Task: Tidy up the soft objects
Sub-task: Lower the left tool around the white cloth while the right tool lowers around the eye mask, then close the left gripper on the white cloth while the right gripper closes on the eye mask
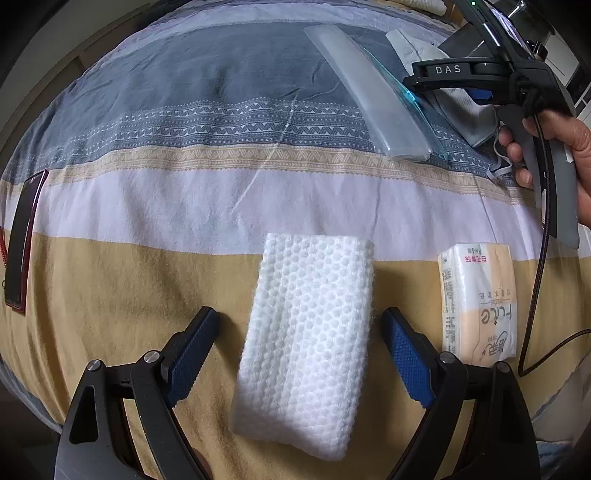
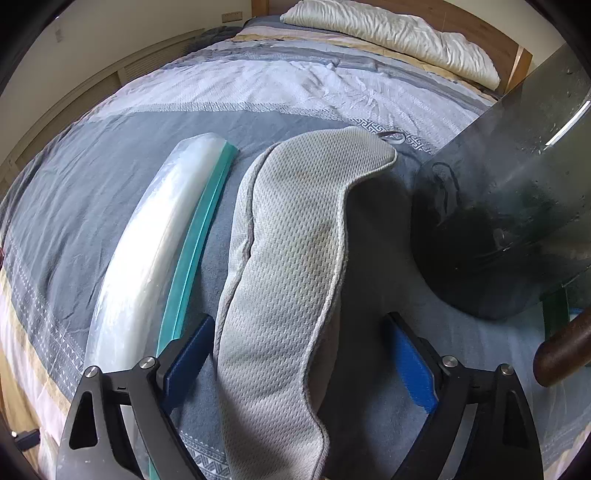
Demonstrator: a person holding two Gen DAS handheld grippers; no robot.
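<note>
A folded white textured cloth [image 1: 306, 332] lies on the striped bed cover between the open fingers of my left gripper [image 1: 299, 350], which do not touch it. A yellow tissue pack [image 1: 478, 302] lies to its right. A clear zip bag with a teal seal [image 1: 373, 92] lies farther back. My right gripper [image 2: 299, 354] is open around a grey mesh eye mask [image 2: 291, 258], which lies beside the zip bag [image 2: 155, 236]. The right gripper also shows at the top right of the left wrist view [image 1: 417, 83], above the mask [image 1: 469, 110].
A dark phone in a red case [image 1: 22, 240] lies at the bed's left edge. A dark translucent object [image 2: 498, 206] stands close on the right of the mask. A white pillow [image 2: 391, 33] and wooden headboard are at the far end. A cable [image 1: 535, 295] hangs from the right gripper.
</note>
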